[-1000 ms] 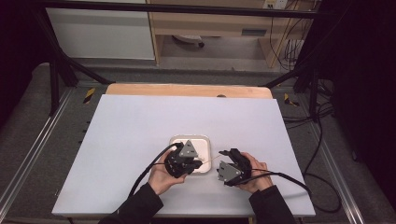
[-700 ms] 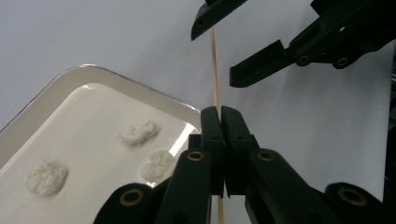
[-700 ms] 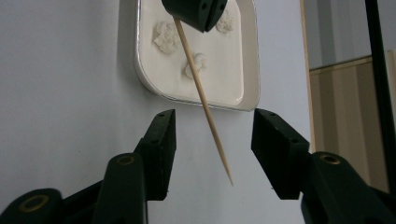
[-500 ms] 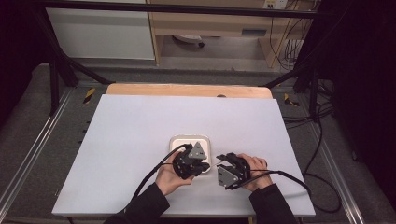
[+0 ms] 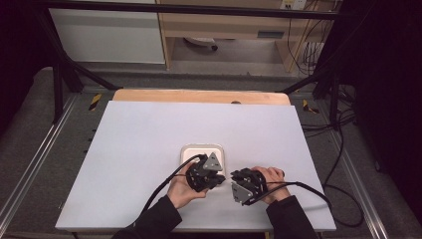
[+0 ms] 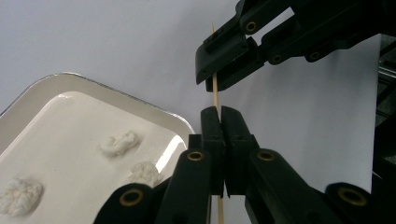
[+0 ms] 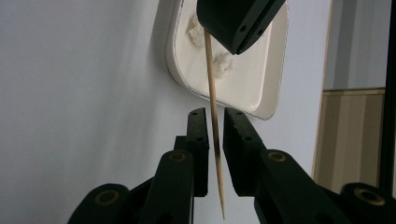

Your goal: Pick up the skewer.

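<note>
Skewer handover just beside the tray, near edge of the bench [image 5: 149, 129].

Beside the white tray [image 5: 185, 152] of pale lumps [image 6: 119, 142]: left gripper [image 6: 219, 116] fingers clamped on the wooden skewer [image 7: 212, 93], right gripper [image 7: 214, 121] fingers apart around its pointed end. Best closed squarely on the stick before any release by the left, probably; stick kept straight, no twisting.

The high view looks forward and down from above the person's side, well back, while each gripper view peers closely along its own jaws at the other gripper; all share the white tray [image 5: 191, 152] beside the grippers.
</note>
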A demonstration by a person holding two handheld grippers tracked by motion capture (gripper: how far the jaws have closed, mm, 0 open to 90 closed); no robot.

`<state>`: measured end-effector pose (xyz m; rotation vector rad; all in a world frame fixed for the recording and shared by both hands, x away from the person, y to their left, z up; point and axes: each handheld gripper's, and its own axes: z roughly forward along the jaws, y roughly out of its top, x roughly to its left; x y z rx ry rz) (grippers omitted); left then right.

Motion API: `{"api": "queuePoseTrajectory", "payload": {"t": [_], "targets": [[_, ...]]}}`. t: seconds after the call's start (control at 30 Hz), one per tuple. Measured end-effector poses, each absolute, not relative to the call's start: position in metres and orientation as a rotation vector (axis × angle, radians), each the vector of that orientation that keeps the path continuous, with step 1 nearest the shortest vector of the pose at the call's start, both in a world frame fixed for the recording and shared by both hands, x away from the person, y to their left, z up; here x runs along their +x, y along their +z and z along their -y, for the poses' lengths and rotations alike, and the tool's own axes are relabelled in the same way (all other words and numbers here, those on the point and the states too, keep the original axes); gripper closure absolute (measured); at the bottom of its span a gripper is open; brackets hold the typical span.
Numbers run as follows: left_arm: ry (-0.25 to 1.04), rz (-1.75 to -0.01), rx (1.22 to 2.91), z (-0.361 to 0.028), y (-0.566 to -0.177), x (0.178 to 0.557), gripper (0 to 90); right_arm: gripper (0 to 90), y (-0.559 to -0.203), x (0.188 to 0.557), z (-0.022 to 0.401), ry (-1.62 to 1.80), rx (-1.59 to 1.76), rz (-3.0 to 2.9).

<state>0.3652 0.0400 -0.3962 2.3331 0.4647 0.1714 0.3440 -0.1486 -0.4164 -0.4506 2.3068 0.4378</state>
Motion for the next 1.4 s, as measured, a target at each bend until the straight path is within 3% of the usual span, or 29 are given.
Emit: {"api": "queuePoseTrajectory", "payload": {"t": [0.37, 0.73, 0.77, 1.03, 1.3, 1.4], "targets": [[0.173, -0.458, 2.333, -0.039, -0.395, 0.366, 88.7, 88.5, -0.417, 0.343, 0.149, 0.424, -0.457, -2.32], [0.177, -0.455, 2.343, -0.039, -0.394, 0.366, 87.7, 89.2, -0.415, 0.342, 0.149, 0.398, -0.462, -2.324], [0.187, -0.464, 2.339, -0.039, -0.393, 0.367, 80.1, 89.2, -0.416, 0.342, 0.149, 0.377, -0.462, -2.322], [0.199, -0.484, 2.435, -0.041, -0.387, 0.37, 64.3, 89.2, -0.416, 0.343, 0.15, 0.334, -0.468, -2.315], [0.157, -0.472, 2.552, -0.038, -0.396, 0.371, 67.5, 89.2, -0.417, 0.343, 0.148, 0.307, -0.481, -2.317], [0.147, -0.472, 2.565, -0.037, -0.398, 0.372, 73.5, 89.2, -0.417, 0.343, 0.148, 0.314, -0.482, -2.317]]}}
